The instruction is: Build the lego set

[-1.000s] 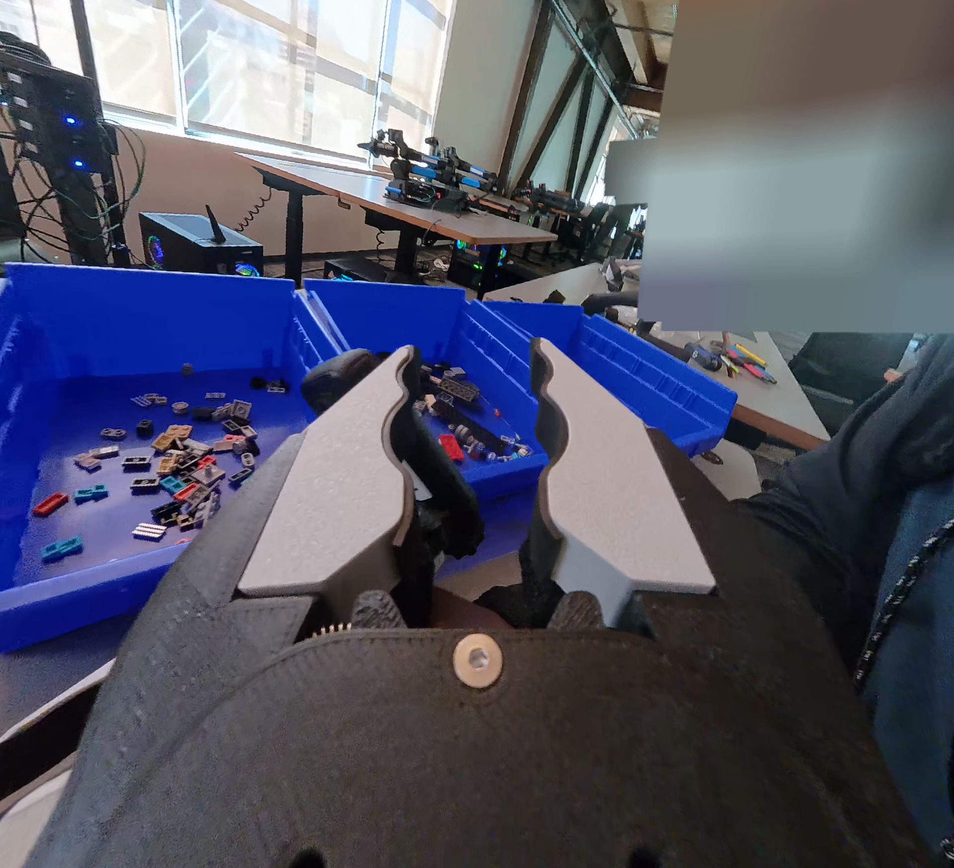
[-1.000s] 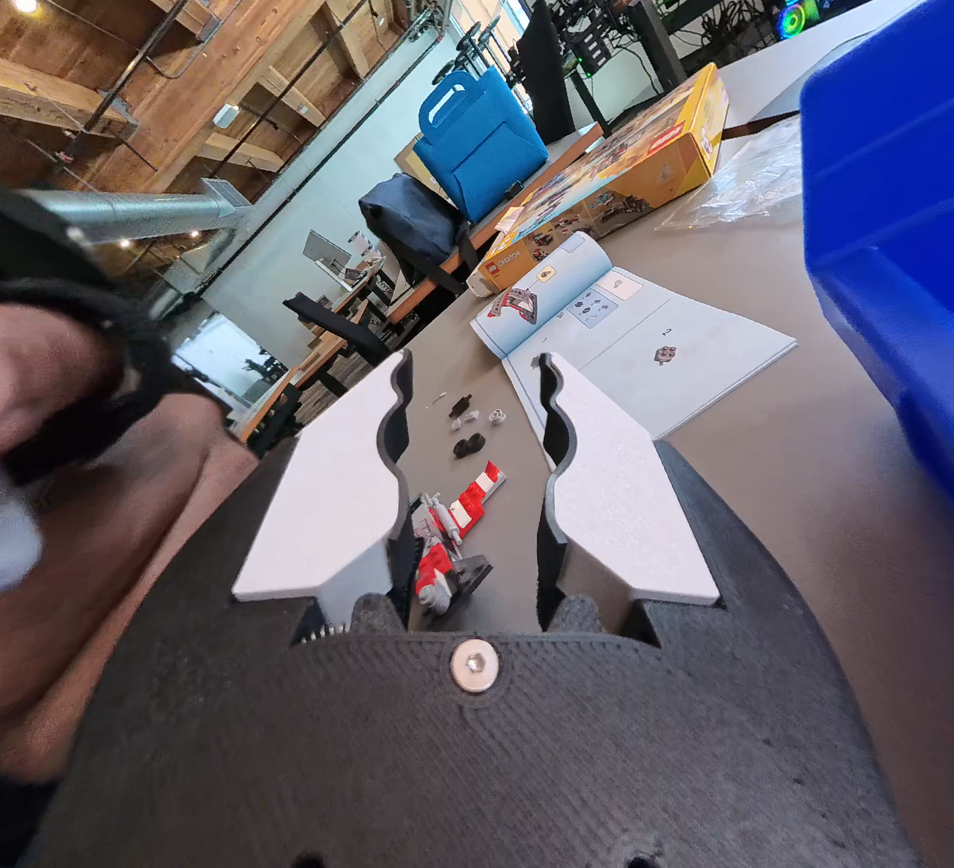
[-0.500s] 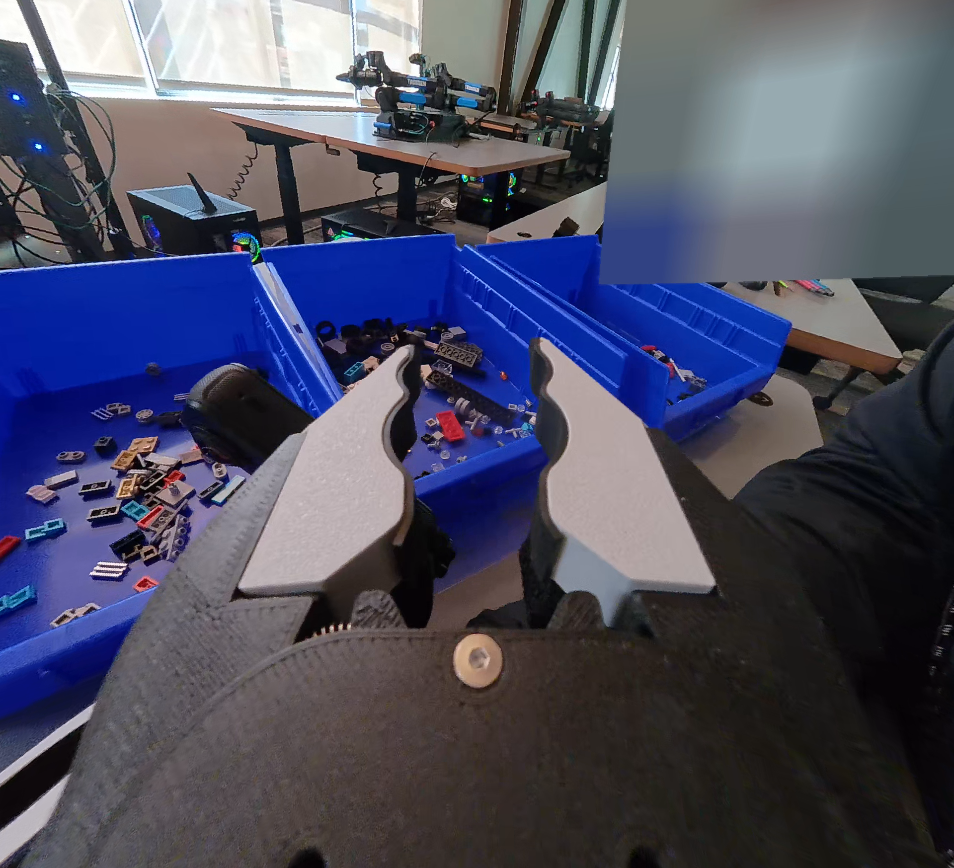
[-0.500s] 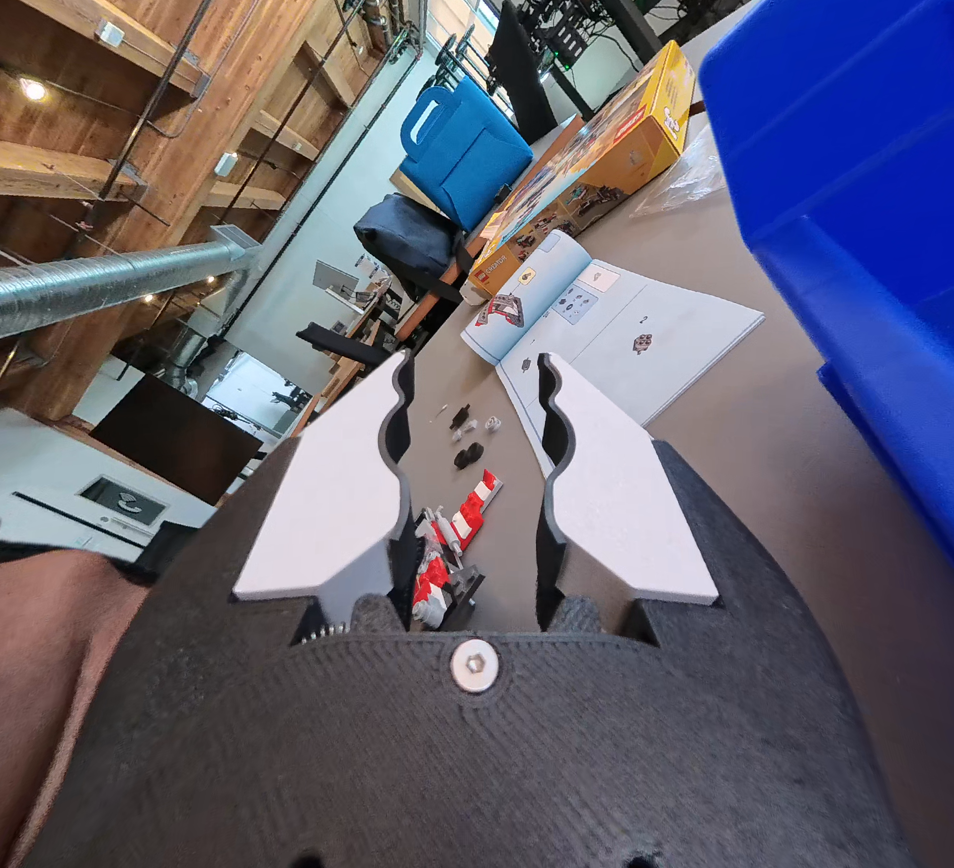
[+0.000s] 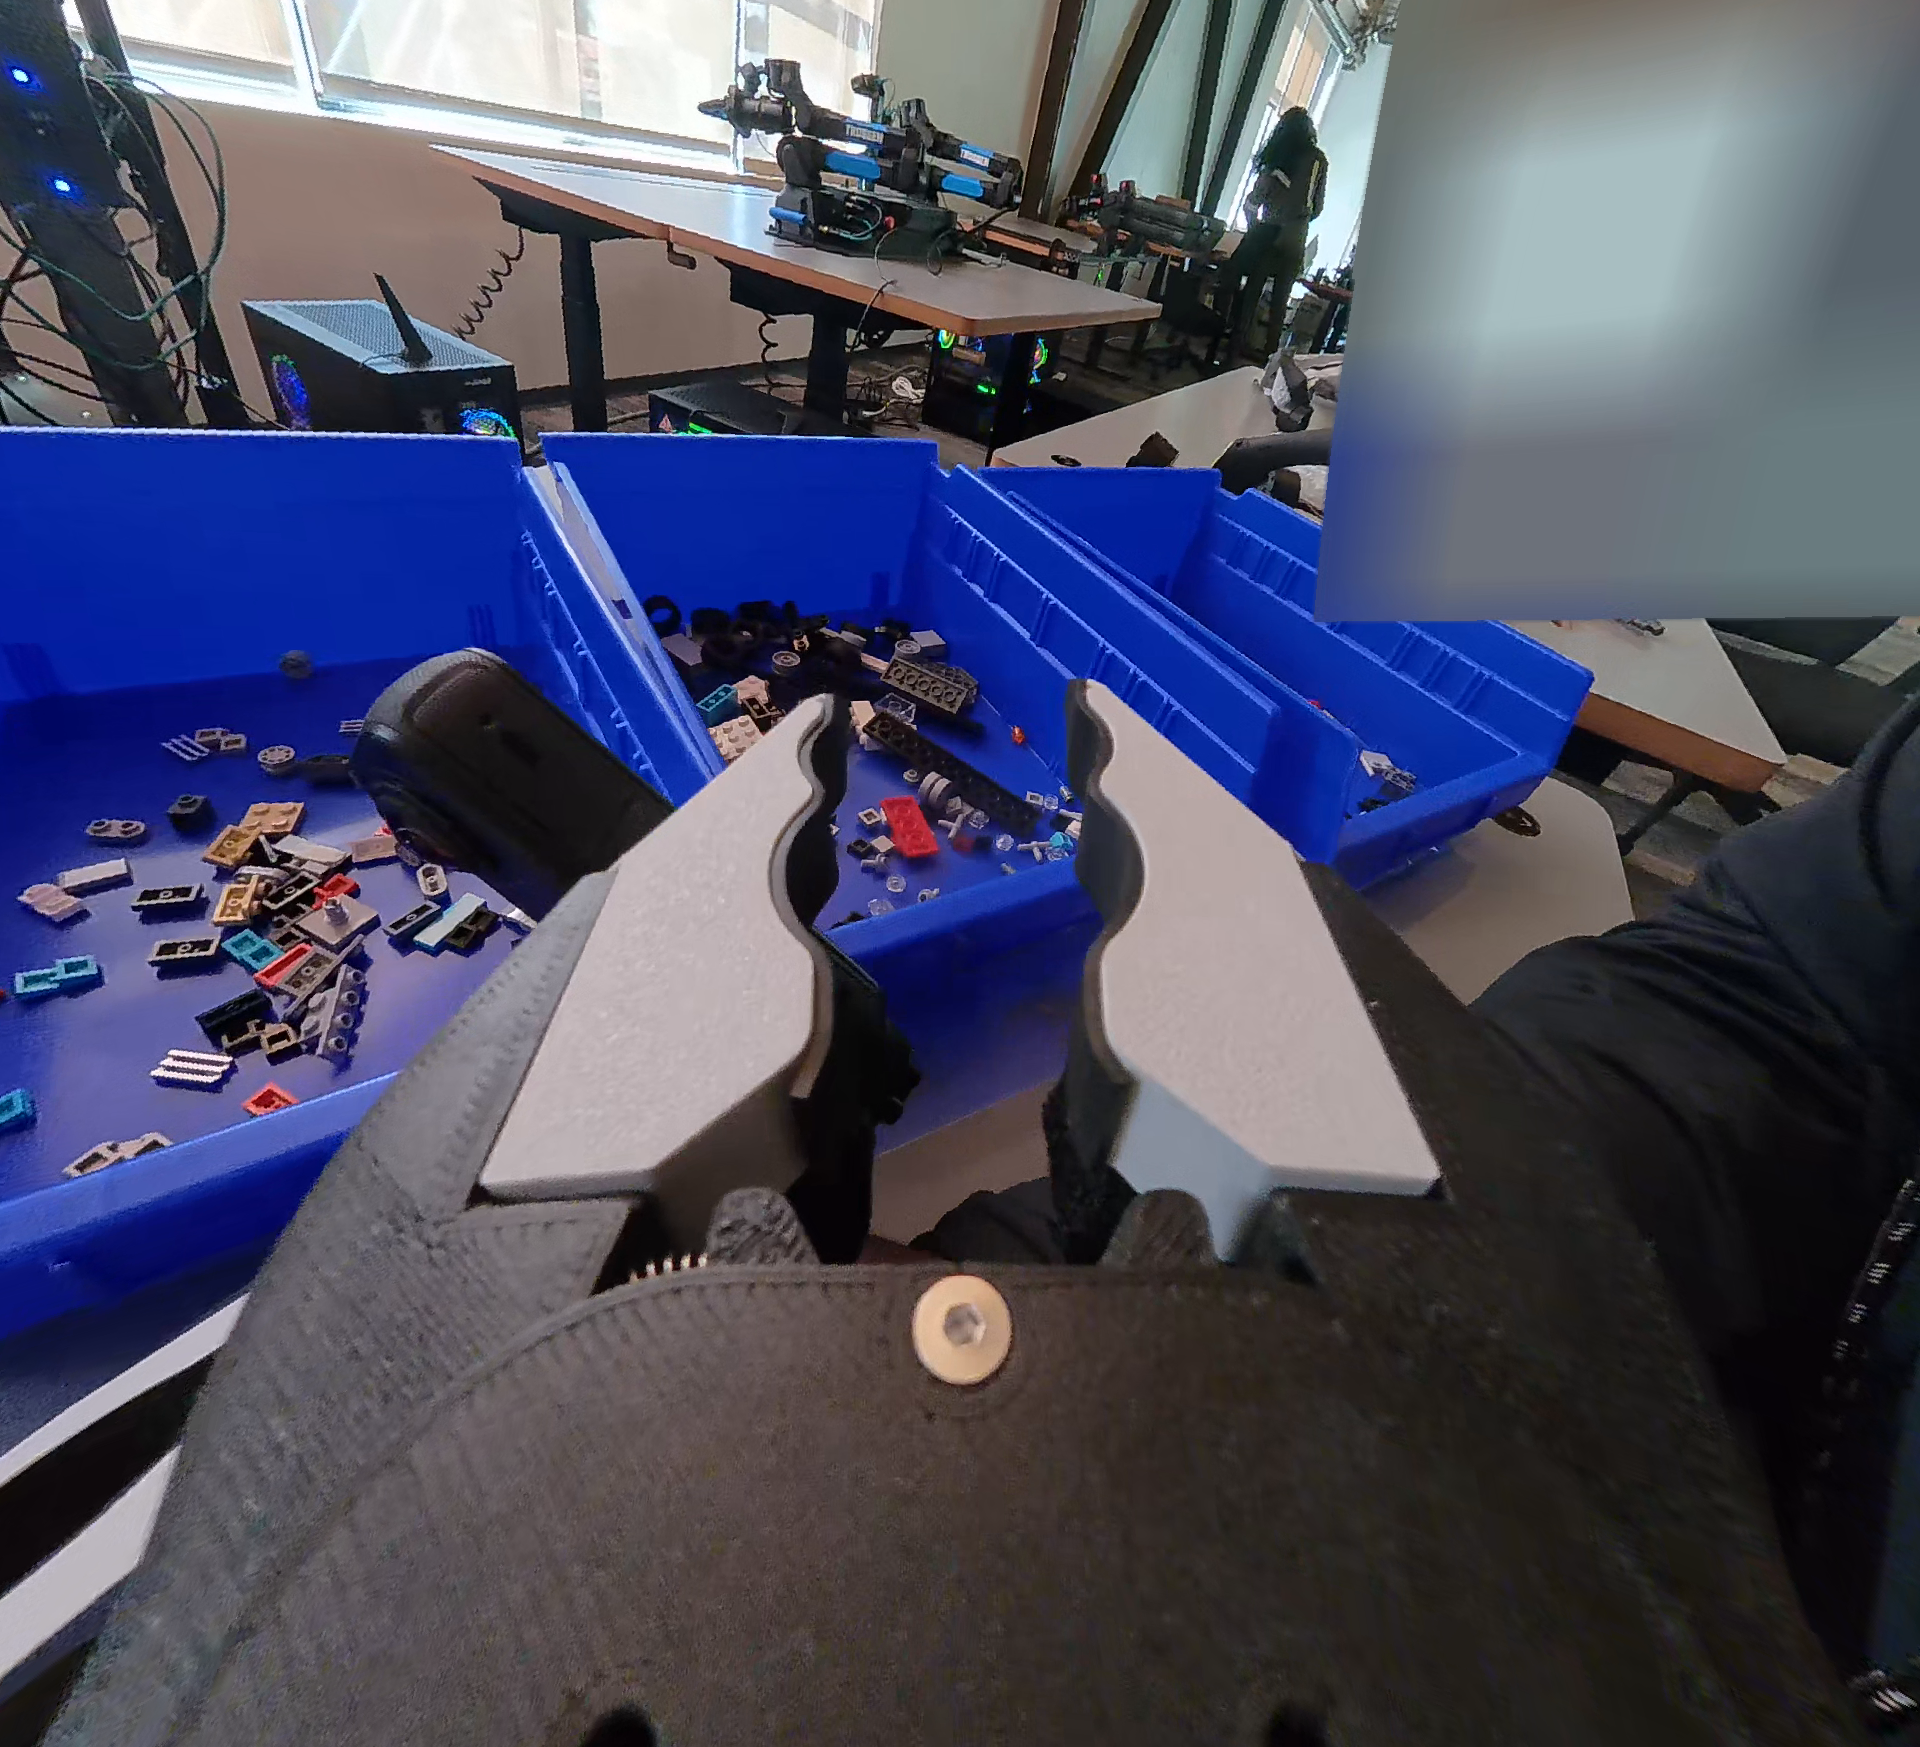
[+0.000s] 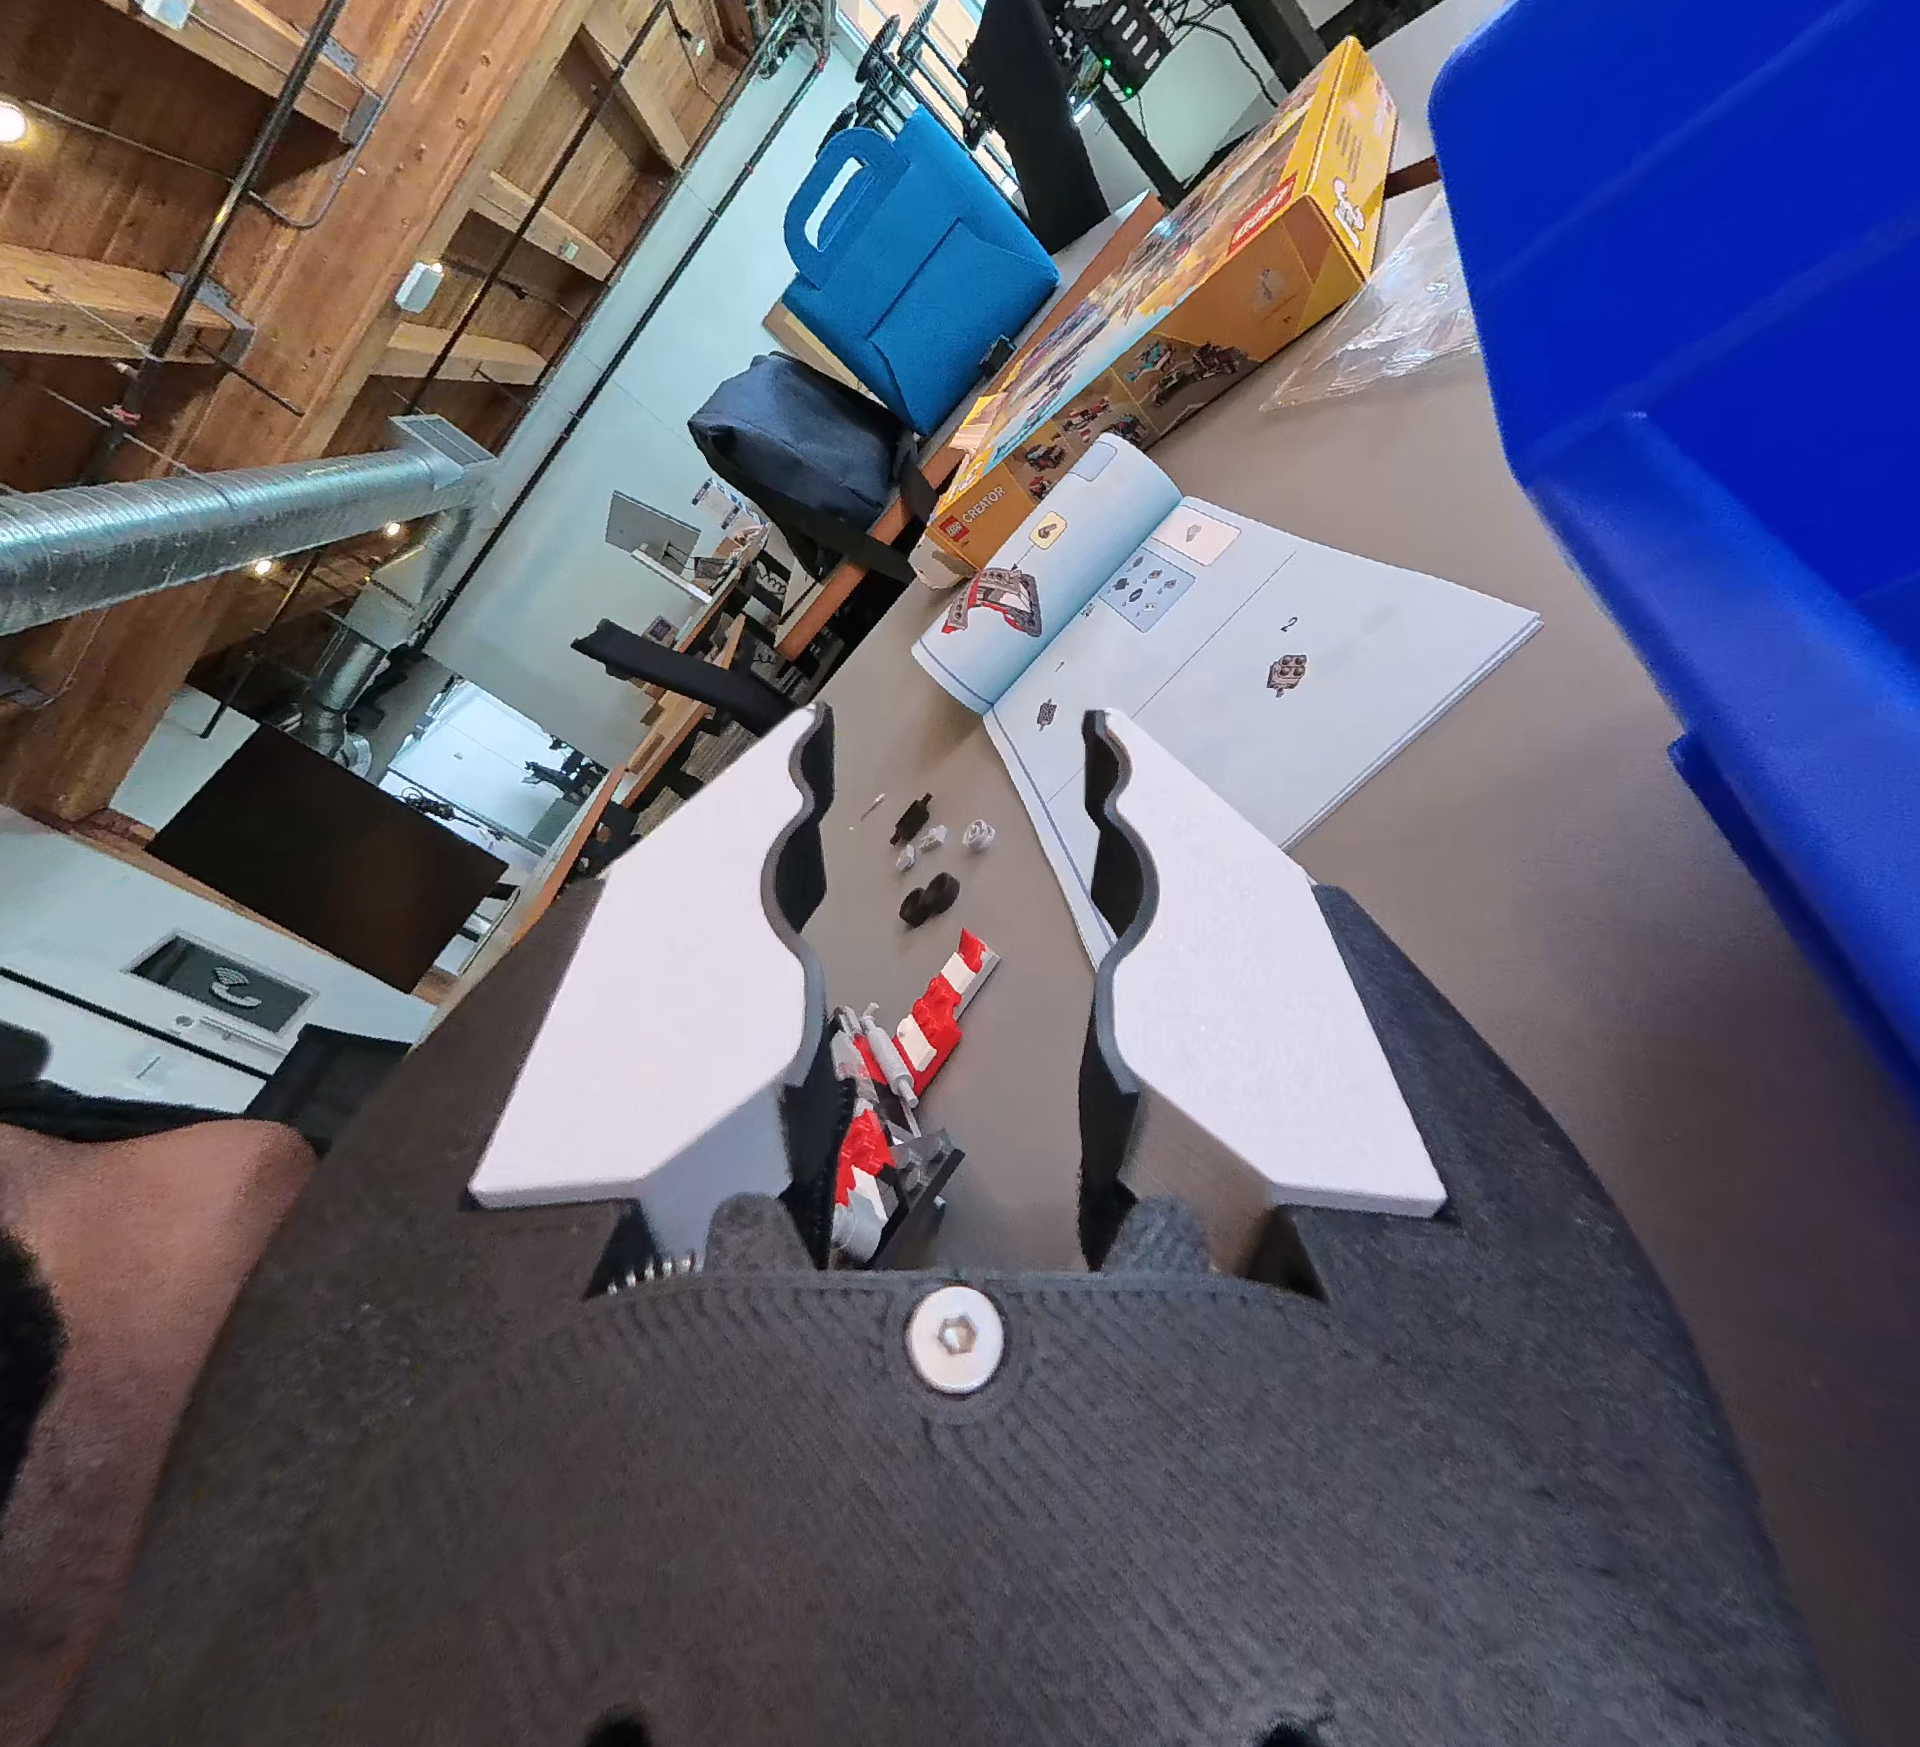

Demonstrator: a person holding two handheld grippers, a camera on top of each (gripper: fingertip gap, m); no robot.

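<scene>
— What are your two tools doing?

— My left hand-held gripper [image 5: 948, 741] is spread wide with nothing between its fingers. It hangs above the near wall of the middle blue bin [image 5: 966, 944]. My right hand-held gripper [image 6: 954, 752] is spread too, empty, held low over the grey worktop [image 6: 1455, 949].

— Where is the lego build?

— Right under my right tool: a small red, white and grey lego assembly [image 6: 904, 1084] lies on the worktop between the two fingers, closer to the left one; I cannot tell if it touches it. Just past it sit a few loose black and grey pieces [image 6: 930, 850]. Beyond those the instruction booklet [image 6: 1226, 648] lies open, partly behind my right finger, and farther off is the yellow box [image 6: 1195, 315]. A blue bin wall [image 6: 1704, 263] fills the right edge.

— And on the left side?

— The left blue bin [image 5: 312, 554] holds scattered small flat pieces [image 5: 260, 918] in tan, grey, teal and red, with a black rounded device [image 5: 499, 783] over its right part. The middle bin holds black beams, tyres and a red plate [image 5: 909, 824]. A third blue bin [image 5: 1434, 741] lies to the right, nearly bare. My dark sleeve [image 5: 1714, 1074] is at the right edge.
</scene>
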